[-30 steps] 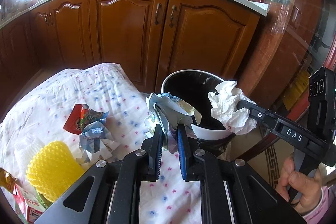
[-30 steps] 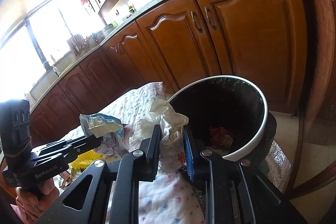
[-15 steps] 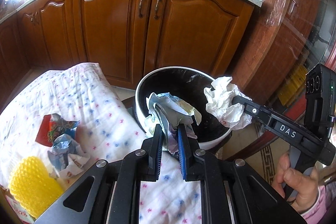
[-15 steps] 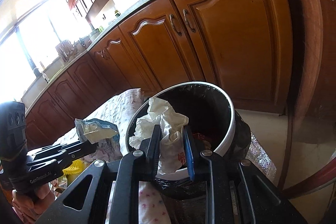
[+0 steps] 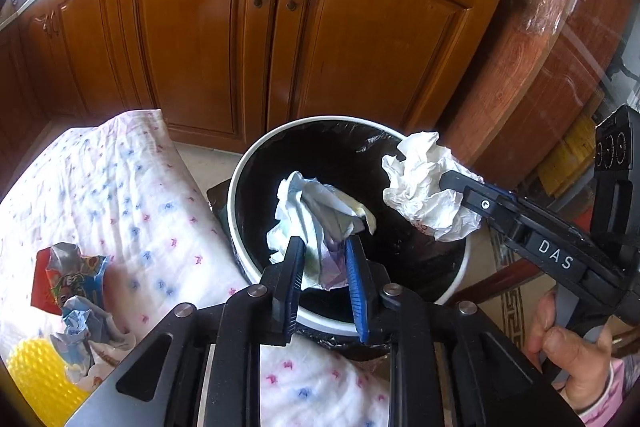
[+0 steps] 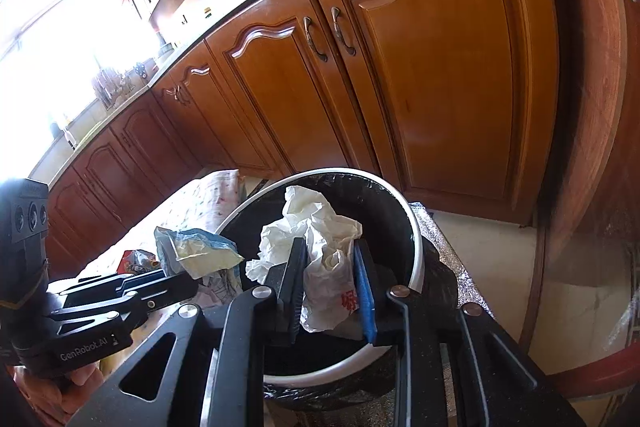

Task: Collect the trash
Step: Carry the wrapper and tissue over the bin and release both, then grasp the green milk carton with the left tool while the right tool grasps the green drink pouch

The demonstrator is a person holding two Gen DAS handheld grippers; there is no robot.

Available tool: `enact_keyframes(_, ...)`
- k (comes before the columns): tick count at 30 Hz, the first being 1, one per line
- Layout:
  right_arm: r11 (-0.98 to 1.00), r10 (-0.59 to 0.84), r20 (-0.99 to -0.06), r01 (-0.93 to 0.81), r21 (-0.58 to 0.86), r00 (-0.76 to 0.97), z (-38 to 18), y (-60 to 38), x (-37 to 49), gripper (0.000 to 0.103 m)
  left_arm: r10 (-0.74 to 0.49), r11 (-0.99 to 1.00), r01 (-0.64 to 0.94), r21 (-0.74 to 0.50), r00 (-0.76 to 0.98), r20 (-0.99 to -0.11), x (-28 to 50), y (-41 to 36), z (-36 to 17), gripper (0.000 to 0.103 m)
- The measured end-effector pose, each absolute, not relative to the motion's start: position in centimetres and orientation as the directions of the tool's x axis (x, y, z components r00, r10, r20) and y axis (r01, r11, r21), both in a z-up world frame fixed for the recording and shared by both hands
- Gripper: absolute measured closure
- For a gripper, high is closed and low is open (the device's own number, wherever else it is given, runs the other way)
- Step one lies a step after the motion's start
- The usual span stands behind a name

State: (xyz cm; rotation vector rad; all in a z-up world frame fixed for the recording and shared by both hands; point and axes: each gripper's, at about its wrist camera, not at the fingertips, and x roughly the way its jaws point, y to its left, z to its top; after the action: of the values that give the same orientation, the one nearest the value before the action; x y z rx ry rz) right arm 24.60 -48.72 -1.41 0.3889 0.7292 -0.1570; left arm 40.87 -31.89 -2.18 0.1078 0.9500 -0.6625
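Note:
A round white bin (image 5: 240,187) lined with a black bag stands on the floor beside the table. My left gripper (image 5: 322,247) hangs over its opening with a crumpled blue-and-white wrapper (image 5: 308,211) between its fingers; the jaws are opening, and the pads still touch the wrapper. My right gripper (image 6: 328,247) is over the same bin (image 6: 416,247), its jaws also opening around a crumpled white plastic bag (image 6: 324,267) with red print. The left wrist view shows that bag (image 5: 424,187) at the bin's right rim. In the right wrist view, the wrapper (image 6: 192,247) is on the left.
The table at left is covered by a flowered cloth (image 5: 120,195). On it lie a red snack packet (image 5: 64,271), a crumpled blue-white paper (image 5: 84,323) and a yellow foam net (image 5: 36,375). Brown kitchen cabinets (image 5: 360,39) stand behind the bin. A hand (image 5: 568,347) grips the right handle.
Both grippers have travelled from the table's edge to above the bin's opening, carrying their trash. The fingers of each now stand wider apart than before.

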Motion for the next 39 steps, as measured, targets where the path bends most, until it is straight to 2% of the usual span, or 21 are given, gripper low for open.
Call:
enact_keyframes(1, 0.915, -0.002, -0.675, 0.274, 0.296, 0.737, -1.5, -48.9, 24.6, 0.071, -0.475, 0.8, 0.567, -0.197, 0.399, -0.784, 40.9, -32.0, -2.4, 0.077)
enact_keyframes(2, 0.913, -0.001, -0.679, 0.278, 0.299, 0.734, -1.6, -49.0, 24.7, 0.068, -0.475, 0.801, 0.564, -0.199, 0.396, -0.786, 40.9, -32.1, -2.5, 0.067)
enact_keyframes(4, 0.91, 0.005, -0.679, 0.277, 0.307, 0.734, -1.8, -49.3, 24.9, 0.058, -0.471, 0.806, 0.559, -0.195, 0.406, -0.783, 40.6, -32.1, -2.6, 0.055)
enact_keyframes(9, 0.9, 0.017, -0.668, 0.279, 0.334, 0.744, -1.9, -49.4, 24.2, 0.047, -0.477, 0.812, 0.549, -0.199, 0.427, -0.768, 39.1, -30.8, -2.5, 0.052)
enact_keyframes(11, 0.893, 0.024, -0.658, 0.28, 0.352, 0.752, -1.9, -49.4, 23.8, 0.039, -0.473, 0.821, 0.535, -0.198, 0.444, -0.761, 38.2, -29.9, -2.3, 0.047)
enact_keyframes(13, 0.887, 0.037, -0.644, 0.272, 0.374, 0.764, -1.7, -49.1, 23.1, 0.026, -0.472, 0.83, 0.521, -0.2, 0.464, -0.75, 37.0, -28.7, -2.2, 0.046)
enact_keyframes(15, 0.884, 0.045, -0.632, 0.264, 0.386, 0.774, -1.6, -48.3, 22.5, 0.022, -0.473, 0.837, 0.505, -0.211, 0.473, -0.743, 35.9, -27.6, -2.2, 0.046)
enact_keyframes(28, 0.866, 0.138, -0.576, 0.184, 0.464, 0.806, -1.4, -41.9, 19.1, 0.018, -0.416, 0.899, 0.361, -0.246, 0.537, -0.734, 28.8, -17.6, -1.7, 0.046)
enact_keyframes(39, 0.867, 0.256, -0.605, 0.098, 0.489, 0.754, -3.5, -35.1, 18.8, 0.018, -0.348, 0.938, 0.224, -0.266, 0.585, -0.733, 23.5, -8.6, -0.8, 0.046)
